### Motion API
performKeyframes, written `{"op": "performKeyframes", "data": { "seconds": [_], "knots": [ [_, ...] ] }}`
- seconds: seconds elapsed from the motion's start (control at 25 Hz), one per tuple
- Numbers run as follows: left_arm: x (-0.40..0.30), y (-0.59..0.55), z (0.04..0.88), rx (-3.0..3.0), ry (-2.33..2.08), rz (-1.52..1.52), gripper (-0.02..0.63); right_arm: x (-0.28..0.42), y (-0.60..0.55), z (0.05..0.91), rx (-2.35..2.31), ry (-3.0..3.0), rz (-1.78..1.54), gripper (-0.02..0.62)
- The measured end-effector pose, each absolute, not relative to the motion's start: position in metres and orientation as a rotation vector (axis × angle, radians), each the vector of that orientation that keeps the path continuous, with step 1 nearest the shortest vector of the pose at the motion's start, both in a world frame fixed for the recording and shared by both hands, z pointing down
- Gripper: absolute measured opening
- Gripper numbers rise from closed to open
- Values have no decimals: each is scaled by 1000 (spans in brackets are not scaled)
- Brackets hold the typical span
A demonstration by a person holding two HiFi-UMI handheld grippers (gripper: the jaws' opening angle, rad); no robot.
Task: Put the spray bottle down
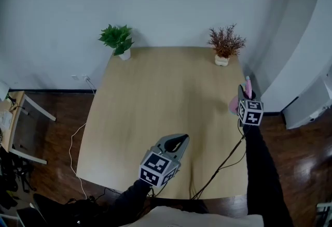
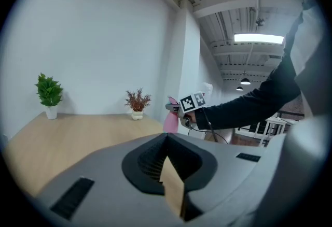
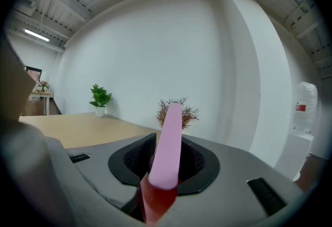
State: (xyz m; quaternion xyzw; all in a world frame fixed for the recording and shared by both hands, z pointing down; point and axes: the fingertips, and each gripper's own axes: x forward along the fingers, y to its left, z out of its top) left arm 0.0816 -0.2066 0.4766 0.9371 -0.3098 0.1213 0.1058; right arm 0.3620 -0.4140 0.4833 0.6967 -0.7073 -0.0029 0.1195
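Note:
My right gripper [image 1: 243,94] is at the right edge of the wooden table [image 1: 155,96], shut on a pink spray bottle [image 1: 234,105]. The bottle's pink head [image 3: 168,140] rises between the jaws in the right gripper view, with a reddish part below it. From the left gripper view the pink bottle [image 2: 170,120] hangs under the right gripper [image 2: 179,110], over the table's right side. I cannot tell whether its base touches the top. My left gripper [image 1: 182,139] hovers near the table's front edge, jaws together and nothing in them [image 2: 167,137].
A green potted plant [image 1: 118,39] stands at the table's far left corner and a reddish-brown one [image 1: 225,43] at the far right. A black cable [image 1: 223,161] trails over the front right edge. A chair [image 1: 21,127] stands on the floor at left.

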Motion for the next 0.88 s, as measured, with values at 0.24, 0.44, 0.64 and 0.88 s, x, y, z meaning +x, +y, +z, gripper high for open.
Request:
{"op": "performKeyframes", "data": {
  "seconds": [0.24,0.44,0.64,0.88],
  "knots": [
    [94,-215,507,2702,-935,369,18,389,-458,514,2056,-2042,6,93],
    [101,-223,525,2673,-966,376,18,387,-474,533,2017,-2063,-11,93],
    [104,-221,536,2672,-977,405,18,388,-476,557,2002,-2065,46,93],
    [102,-221,542,2639,-969,395,18,387,-474,563,2016,-2057,17,94]
  ]
}}
